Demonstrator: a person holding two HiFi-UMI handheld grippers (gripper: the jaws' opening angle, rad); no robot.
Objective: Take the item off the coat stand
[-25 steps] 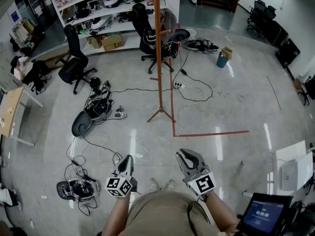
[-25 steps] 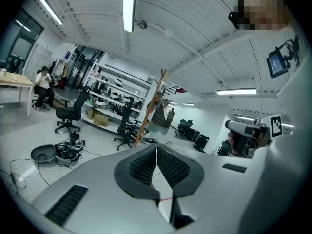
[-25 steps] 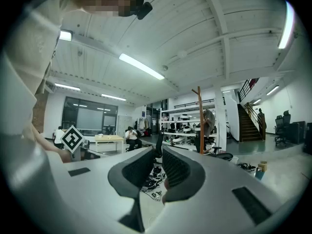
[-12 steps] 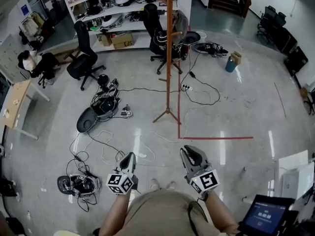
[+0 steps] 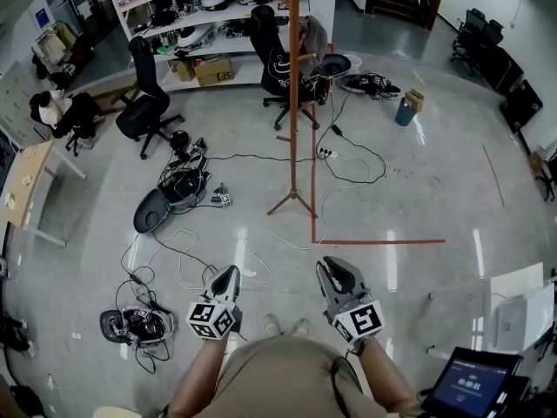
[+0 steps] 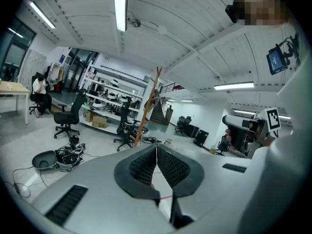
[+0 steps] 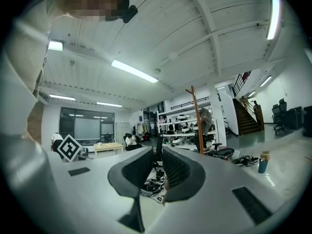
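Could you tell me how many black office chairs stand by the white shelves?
2: left chair, clear of the coat stand; right chair, just behind its pole. Others may be hidden.

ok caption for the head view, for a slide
Left tongs shut, right tongs open, both empty, held low facing the wooden coat stand with a grey item hanging on it.

Left gripper (image 5: 227, 274) jaws together, right gripper (image 5: 334, 269) jaws slightly apart, nothing between
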